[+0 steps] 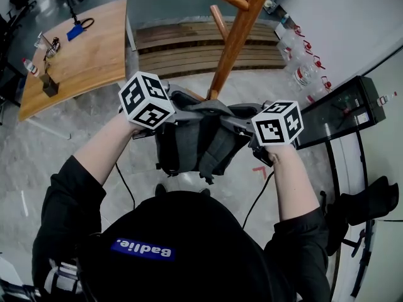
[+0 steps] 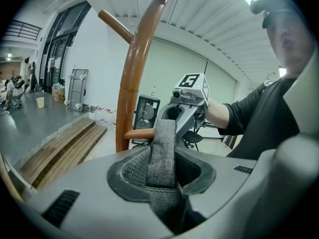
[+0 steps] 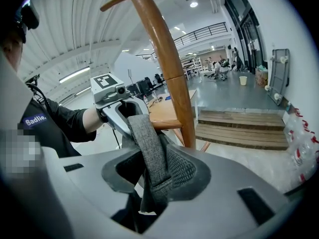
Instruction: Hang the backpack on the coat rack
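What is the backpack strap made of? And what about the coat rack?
The backpack strap looks like woven grey fabric with a matte finish, since a speckled weave shows on it. The coat rack looks like reddish-brown wood, smooth with a soft shine, so it is probably varnished.

One backpack (image 1: 204, 145), one coat rack (image 1: 238, 38)

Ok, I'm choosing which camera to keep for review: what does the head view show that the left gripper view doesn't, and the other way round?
Only the head view: the backpack's dark body hanging below the left claw and right claw, and the wooden table. Only the left gripper view: the grey strap clamped in the left claw, close up, running to the right claw. Both: the coat rack pole and the right claw's marker cube.
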The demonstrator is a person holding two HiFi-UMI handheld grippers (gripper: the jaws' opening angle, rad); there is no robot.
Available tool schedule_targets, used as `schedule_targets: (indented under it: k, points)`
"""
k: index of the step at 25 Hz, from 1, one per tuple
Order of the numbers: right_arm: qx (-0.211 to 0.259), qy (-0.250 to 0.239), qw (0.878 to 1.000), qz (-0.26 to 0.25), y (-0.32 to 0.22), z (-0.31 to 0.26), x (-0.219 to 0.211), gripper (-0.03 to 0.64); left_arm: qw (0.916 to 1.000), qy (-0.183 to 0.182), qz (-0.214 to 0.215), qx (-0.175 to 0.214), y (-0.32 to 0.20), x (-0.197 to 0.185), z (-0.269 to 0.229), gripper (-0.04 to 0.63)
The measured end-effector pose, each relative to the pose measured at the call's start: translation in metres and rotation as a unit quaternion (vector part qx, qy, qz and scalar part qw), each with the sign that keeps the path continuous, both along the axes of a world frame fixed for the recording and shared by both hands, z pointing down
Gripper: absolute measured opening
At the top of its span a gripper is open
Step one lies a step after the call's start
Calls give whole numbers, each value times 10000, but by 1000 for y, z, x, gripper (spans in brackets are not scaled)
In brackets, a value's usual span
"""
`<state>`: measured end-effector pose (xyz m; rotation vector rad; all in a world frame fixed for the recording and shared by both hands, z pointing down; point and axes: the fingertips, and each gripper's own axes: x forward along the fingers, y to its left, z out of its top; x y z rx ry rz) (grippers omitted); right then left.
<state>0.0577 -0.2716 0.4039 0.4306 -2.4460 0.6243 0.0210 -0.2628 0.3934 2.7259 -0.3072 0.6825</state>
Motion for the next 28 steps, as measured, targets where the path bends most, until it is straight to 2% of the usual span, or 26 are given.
schedule_targets:
  k: [5,13,21,28]
  points:
    - [-135,-49,9999,-60,-9,2,-1,124,10000,-40,32,-30,-8,-1,1,129]
    - [-80,-3,9999,-86,-16,7,-4,129,10000,4,26,-31,-15,-3,6,136]
    - [582,-26,9983,-102,-17,8,-4,130,9984,41,-43,566,-15,0,7,146]
    - [902,-49,9959,-58,-11,3,-3,138,9955,-151,24,932,-9,-3,0,153]
